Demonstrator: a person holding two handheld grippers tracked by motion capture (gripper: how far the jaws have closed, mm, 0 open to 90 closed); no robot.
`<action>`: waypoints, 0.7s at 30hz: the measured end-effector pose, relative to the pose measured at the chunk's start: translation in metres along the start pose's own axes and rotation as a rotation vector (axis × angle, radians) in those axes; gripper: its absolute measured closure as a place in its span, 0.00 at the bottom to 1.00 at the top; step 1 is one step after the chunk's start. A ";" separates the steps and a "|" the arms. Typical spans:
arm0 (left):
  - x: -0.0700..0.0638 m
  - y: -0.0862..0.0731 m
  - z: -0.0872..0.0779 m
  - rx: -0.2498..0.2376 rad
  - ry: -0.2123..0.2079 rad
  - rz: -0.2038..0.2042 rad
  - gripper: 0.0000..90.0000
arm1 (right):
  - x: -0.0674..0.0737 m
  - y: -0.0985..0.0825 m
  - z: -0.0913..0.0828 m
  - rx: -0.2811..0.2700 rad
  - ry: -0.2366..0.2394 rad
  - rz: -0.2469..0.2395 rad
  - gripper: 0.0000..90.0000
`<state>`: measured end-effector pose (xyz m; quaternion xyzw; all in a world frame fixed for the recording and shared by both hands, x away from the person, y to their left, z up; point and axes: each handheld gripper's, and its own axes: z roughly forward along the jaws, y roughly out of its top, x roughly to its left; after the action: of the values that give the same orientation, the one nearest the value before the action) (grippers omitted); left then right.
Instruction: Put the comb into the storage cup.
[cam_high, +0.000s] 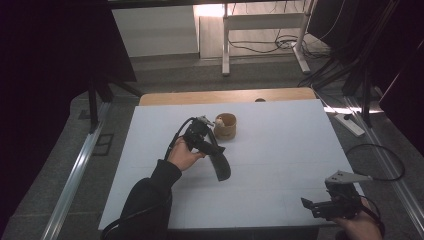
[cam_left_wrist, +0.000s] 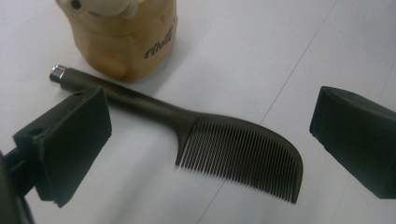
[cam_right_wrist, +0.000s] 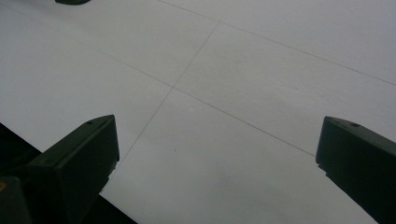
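Two grippers are seen over the white table (cam_high: 280, 150). Left gripper (cam_left_wrist: 210, 140) is held above a dark comb (cam_left_wrist: 233, 149), jaws spread wide, nothing pinched; the comb is framed between them but not touched. The comb is laid flat on the table near its middle, teeth toward the camera in the left gripper view, handle with a silver end cap running up to a tan cup-like container (cam_left_wrist: 126, 42). Handle tip is seen just beside the container's base; contact cannot be told. In the high view the comb (cam_high: 221, 166) is seen just below the left gripper (cam_high: 202, 137), with the container (cam_high: 225, 126) beside it. Right gripper (cam_high: 320, 206) is held at the table's near right corner, well apart from the comb, jaws spread over bare table (cam_right_wrist: 233, 70).
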<state>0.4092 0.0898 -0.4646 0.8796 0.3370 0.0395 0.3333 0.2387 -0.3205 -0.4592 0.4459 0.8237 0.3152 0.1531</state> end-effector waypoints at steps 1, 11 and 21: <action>0.000 0.001 0.001 0.003 -0.001 0.002 0.00 | 0.000 0.000 0.000 0.000 0.000 0.000 0.00; 0.000 0.010 0.014 0.017 0.019 0.011 0.07 | 0.000 0.000 0.000 -0.002 -0.002 -0.001 0.00; 0.004 0.011 0.019 0.036 -0.008 0.020 0.87 | 0.000 0.000 0.000 -0.002 -0.001 -0.001 0.00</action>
<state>0.4242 0.0758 -0.4727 0.8889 0.3275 0.0330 0.3185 0.2385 -0.3205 -0.4591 0.4453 0.8235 0.3158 0.1542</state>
